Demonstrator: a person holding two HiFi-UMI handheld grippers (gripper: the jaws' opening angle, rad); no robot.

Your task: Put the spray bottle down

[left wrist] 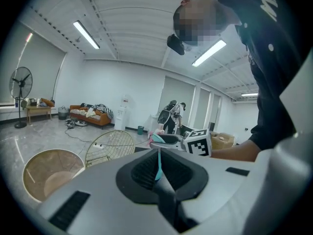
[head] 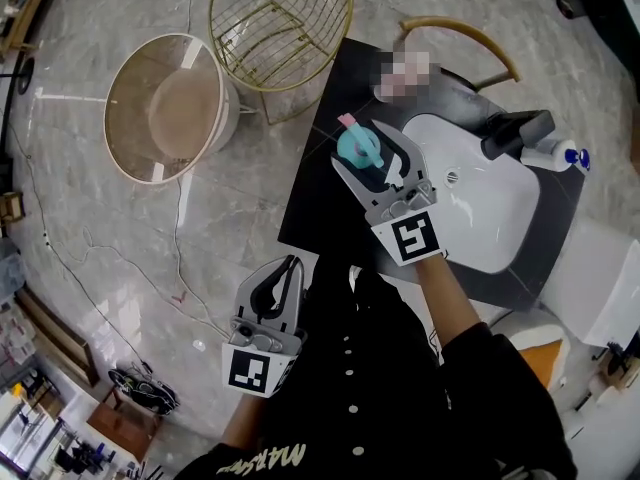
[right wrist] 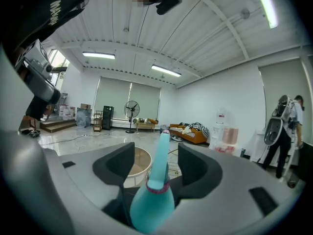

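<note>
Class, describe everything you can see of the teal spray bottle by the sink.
The spray bottle is teal and plastic-looking: a rounded body tapering to a slim top, a pink ring round the neck, a pink tip. It stands roughly upright between the right gripper's jaws, which are apart and leave gaps either side. It is over the black counter beside the white sink; whether its base rests there is hidden.

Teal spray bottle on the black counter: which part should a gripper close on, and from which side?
Best the wide rounded body of the spray bottle, below its pink collar; the neck above tapers and would likely slip. Come in level from the person's side, as the open right gripper now straddles it: the bottle looks upright, and the sink crowds its right.
</note>
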